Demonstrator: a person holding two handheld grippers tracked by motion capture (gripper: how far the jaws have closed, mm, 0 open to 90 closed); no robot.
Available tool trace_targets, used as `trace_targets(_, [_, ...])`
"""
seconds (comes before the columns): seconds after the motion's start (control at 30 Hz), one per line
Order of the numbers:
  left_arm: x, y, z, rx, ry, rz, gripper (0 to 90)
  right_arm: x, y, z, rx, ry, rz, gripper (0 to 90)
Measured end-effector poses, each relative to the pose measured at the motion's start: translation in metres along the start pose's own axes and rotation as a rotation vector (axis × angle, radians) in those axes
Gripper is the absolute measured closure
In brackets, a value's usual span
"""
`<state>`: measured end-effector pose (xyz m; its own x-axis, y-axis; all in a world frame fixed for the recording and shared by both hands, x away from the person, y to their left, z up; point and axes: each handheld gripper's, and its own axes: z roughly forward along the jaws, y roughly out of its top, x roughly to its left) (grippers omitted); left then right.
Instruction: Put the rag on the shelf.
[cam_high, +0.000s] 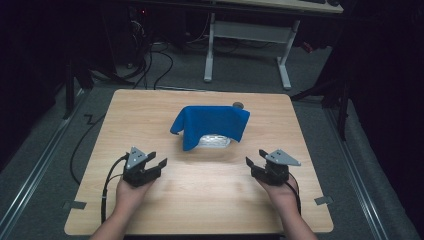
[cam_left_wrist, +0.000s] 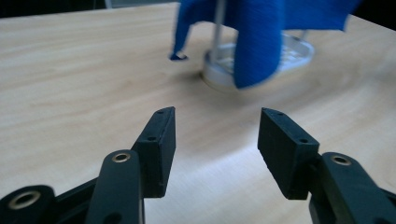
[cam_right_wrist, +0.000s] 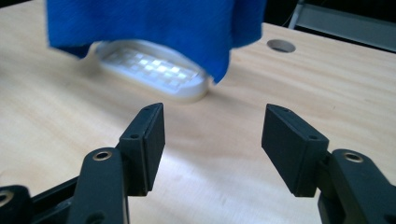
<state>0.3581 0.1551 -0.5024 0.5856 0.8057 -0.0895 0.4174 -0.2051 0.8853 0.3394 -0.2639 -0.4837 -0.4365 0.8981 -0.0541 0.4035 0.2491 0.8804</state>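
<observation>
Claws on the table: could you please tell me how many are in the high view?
2: the left claw near the table's front left, the right claw near its front right, both open and empty.

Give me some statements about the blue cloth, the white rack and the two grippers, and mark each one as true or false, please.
1. The blue cloth hangs over a white rack. True.
2. The left gripper is shut on the cloth. False: its jaws are open and empty, apart from the cloth.
3. The right gripper is open with nothing between its jaws. True.
4. The cloth lies flat on the table. False: it is draped above the rack's base.
5. Both grippers are on the near side of the rack. True.
</observation>
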Motion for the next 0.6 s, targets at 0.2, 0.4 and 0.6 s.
trace_targets(0.2, [-0.036, -0.039, -0.023, 0.002, -0.047, 0.007, 46.8, 0.02, -0.036, -0.023, 0.001, 0.012, -0.002, 39.2])
trace_targets(0.4, [-0.063, -0.044, -0.021, 0.039, -0.132, 0.013, 44.7, 0.034, -0.052, -0.038, 0.022, 0.035, -0.029, 38.6])
trace_targets(0.6, [-0.049, -0.044, -0.011, 0.091, -0.11, 0.07, 42.6, 0.032, -0.049, -0.03, 0.02, 0.035, -0.039, 38.2])
